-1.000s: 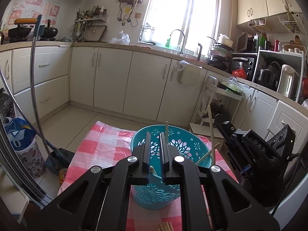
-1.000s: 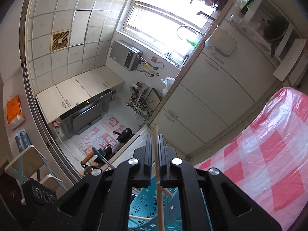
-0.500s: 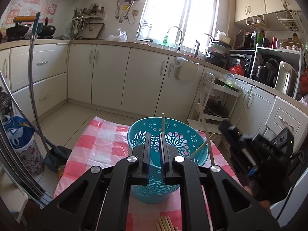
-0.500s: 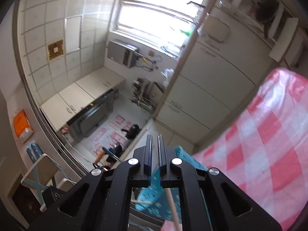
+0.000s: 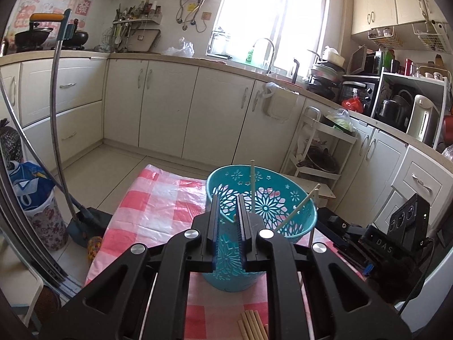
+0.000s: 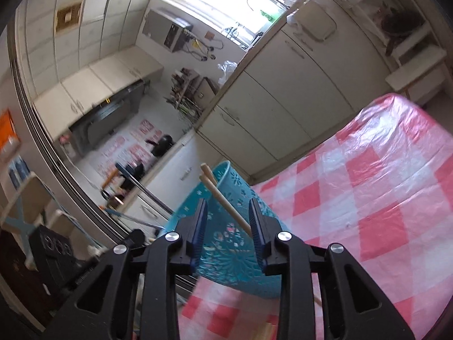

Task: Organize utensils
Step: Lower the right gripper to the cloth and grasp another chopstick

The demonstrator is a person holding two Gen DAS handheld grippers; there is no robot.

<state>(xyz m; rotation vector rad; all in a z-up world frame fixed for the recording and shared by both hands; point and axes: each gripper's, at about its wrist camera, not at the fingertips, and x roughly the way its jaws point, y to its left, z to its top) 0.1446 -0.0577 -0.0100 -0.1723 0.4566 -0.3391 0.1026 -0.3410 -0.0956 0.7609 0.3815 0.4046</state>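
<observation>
Nearest the left wrist camera, the left gripper (image 5: 228, 215) holds its jaws at a narrow slit, with only the basket's wall showing behind the gap and nothing pinched that I can see. Below its fingers, at the bottom edge, a bundle of wooden chopsticks (image 5: 252, 324) lies flat on the pink-and-white checked tablecloth (image 5: 153, 198). Just beyond the fingertips stands the teal basket (image 5: 297, 198), upright on the cloth, with one pale chopstick (image 5: 251, 182) rising almost straight from it and a second chopstick (image 5: 300, 208) leaning toward its right rim. To the right of the basket the black body of the right gripper (image 5: 376, 240) sits low beside it. In the right wrist view, tilted and somewhat blurred, the right gripper (image 6: 228, 215) has just been opening and now stands parted; a wooden chopstick (image 6: 223, 198) slants through the gap, its lower end close against the right-hand finger (image 6: 256, 221), though the blur leaves it unclear whether they touch. Behind it the teal basket (image 6: 226, 249) fills the space between the fingers. Farther off, cream cabinets (image 5: 167, 107) run under the counter and a bright window (image 5: 271, 14).
</observation>
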